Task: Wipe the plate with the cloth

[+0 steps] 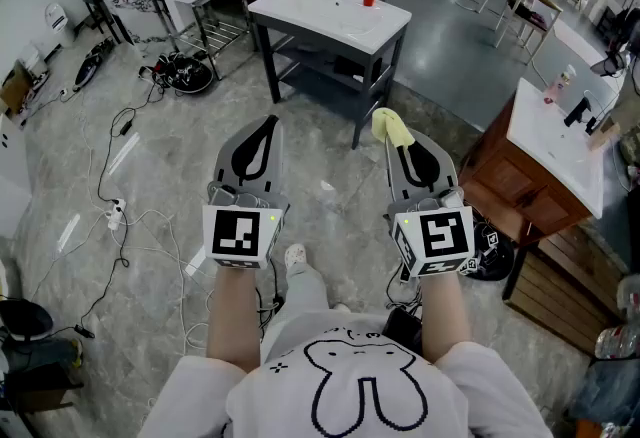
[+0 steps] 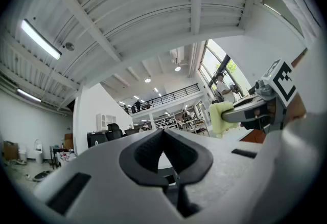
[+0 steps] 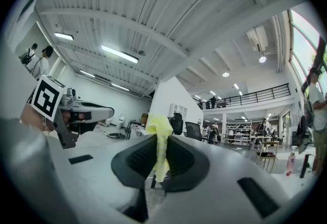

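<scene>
Cloth one, nipped by right hand-held gripper

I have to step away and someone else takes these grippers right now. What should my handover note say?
Left gripper: shut, nothing between its jaws.
Right gripper: shut on the yellow cloth, which sticks up past the jaw tips.
Both are held out over the floor, short of the white-topped table.
Plate: not visible in any view.
Done: cloth is in hand.
Left: find the plate and wipe it; no wiping shows yet.
</scene>
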Available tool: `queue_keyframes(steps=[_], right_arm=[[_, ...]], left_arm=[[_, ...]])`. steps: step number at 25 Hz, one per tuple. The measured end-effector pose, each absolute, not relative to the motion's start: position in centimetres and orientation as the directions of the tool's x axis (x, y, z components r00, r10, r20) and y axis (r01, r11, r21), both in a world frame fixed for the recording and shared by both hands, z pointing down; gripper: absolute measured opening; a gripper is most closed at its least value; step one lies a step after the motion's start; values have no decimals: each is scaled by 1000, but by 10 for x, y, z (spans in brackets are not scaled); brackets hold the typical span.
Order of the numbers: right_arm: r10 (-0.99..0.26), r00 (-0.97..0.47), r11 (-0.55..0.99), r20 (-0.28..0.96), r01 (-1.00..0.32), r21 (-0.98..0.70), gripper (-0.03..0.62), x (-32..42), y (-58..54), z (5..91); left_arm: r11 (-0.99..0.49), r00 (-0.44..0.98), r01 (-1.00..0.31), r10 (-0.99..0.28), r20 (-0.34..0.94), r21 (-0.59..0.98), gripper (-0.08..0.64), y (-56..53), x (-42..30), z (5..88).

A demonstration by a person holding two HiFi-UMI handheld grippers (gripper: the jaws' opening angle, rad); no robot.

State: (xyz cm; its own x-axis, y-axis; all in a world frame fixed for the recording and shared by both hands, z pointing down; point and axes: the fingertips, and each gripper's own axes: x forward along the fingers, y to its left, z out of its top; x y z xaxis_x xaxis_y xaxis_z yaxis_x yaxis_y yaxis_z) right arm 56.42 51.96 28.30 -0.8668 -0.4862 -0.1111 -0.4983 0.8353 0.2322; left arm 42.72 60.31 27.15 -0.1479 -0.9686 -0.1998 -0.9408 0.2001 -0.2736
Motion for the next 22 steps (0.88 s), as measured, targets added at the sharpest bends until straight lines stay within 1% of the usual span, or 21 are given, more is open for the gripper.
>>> queue_keyframes(steps=[6,7,10,15,17,21,22], right_arm=[[-494,-863,832,-110,-505,229,51,553,510,283],[-492,-863,834,-113,-504,225,51,551,508,282],[-491,-863,837,-122,-506,211,51,542,499,280],[-498,-860,832,-113,-511,217,51,512,474,279],[-499,-860,832,-108,-511,216,51,497,461,280],[-503,-859,831,-99,-512,219,51,463,434,283],[-505,-858,830,-97,-513,219,51,453,426,283]], left_arm=[[186,-137,-949,-971,-198,-255,8,593,415,273],[179,-134,-951,-973,-189,-250,18,590,412,274],[156,-117,-958,-978,-170,-241,142,578,402,278],[157,-125,-963,-980,-153,-219,262,553,368,283],[158,-129,-965,-981,-145,-211,279,540,351,284],[167,-140,-968,-979,-148,-189,340,512,312,285],[165,-138,-969,-979,-149,-186,342,504,302,285]])
